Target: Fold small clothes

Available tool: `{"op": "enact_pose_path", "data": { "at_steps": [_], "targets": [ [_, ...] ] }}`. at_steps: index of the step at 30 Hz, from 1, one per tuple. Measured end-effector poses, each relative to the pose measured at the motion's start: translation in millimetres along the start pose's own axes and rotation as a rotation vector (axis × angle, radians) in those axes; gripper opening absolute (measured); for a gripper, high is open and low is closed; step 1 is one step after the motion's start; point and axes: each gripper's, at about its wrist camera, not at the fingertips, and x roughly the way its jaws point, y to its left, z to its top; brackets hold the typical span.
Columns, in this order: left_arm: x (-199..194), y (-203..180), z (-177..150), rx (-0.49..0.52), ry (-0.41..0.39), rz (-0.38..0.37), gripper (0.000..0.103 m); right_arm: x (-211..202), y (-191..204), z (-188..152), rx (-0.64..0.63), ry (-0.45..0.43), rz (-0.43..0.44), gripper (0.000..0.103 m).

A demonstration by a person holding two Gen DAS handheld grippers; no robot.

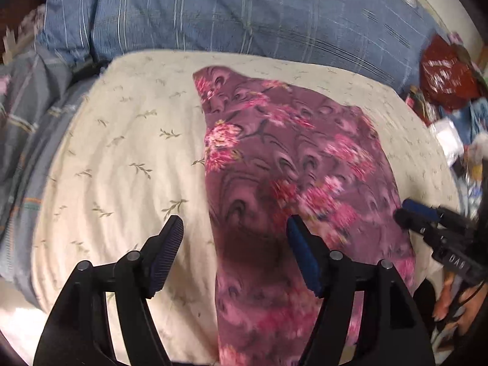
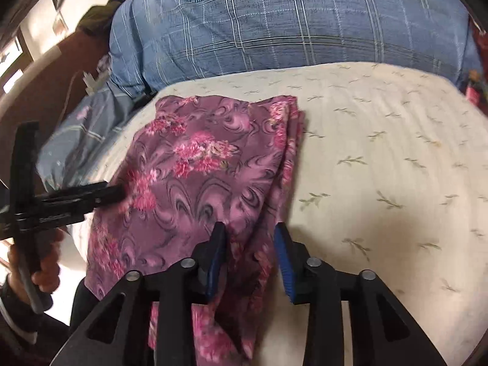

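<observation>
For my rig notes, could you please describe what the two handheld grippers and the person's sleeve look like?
Both the left gripper and right gripper are black plastic linkages with silver pivot pins and blue ribbed pads. White lettering marks the right gripper's body in the left wrist view. The sleeve is dark.

— What lies underneath?
— A bed with a cream sheet point(image 2: 381, 152) printed with small green sprigs; behind it a big blue checked pillow point(image 2: 289, 21) with a round crest; beside that, a grey-blue striped quilt point(image 1: 21, 128) bunched at the edge.
— And the room?
— A brown wooden wall point(image 2: 45, 91) with a bright window point(image 2: 12, 58) at the far left; a red bag point(image 1: 448, 73) among blurred clutter on the other side; warm, soft light.
</observation>
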Motion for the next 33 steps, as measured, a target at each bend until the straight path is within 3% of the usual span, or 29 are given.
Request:
{"op": "enact_pose_path", "data": {
  "at_steps": [4, 8, 12, 16, 22, 33],
  "targets": [
    [-20, -5, -20, 0.011, -0.04, 0.036, 0.07, -20, 8, -14, -0.028, 0.038, -0.119, 0.072],
    [-30, -11, -36, 0.0, -0.048, 0.077, 0.071, -35, 12, -34, -0.018, 0.087, -0.151, 0.083],
    [-41, -20, -54, 0.025, -0.088, 0.161, 0.078, -54, 21, -50, -0.041, 0.061, -0.203, 0.093],
    [-52, -25, -68, 0.045, -0.118, 0.204, 0.08, -76, 25, -59, -0.024, -0.014, -0.173, 0.094],
    [-59, -26, -80, 0.062, -0.117, 0.243, 0.081, -80, 33, -66, -0.101, -0.035, -0.339, 0.097],
    [-63, -32, -94, 0.08, -0.11, 0.256, 0.082, -85, 31, -75, -0.096, -0.041, -0.337, 0.098]
  ]
}}
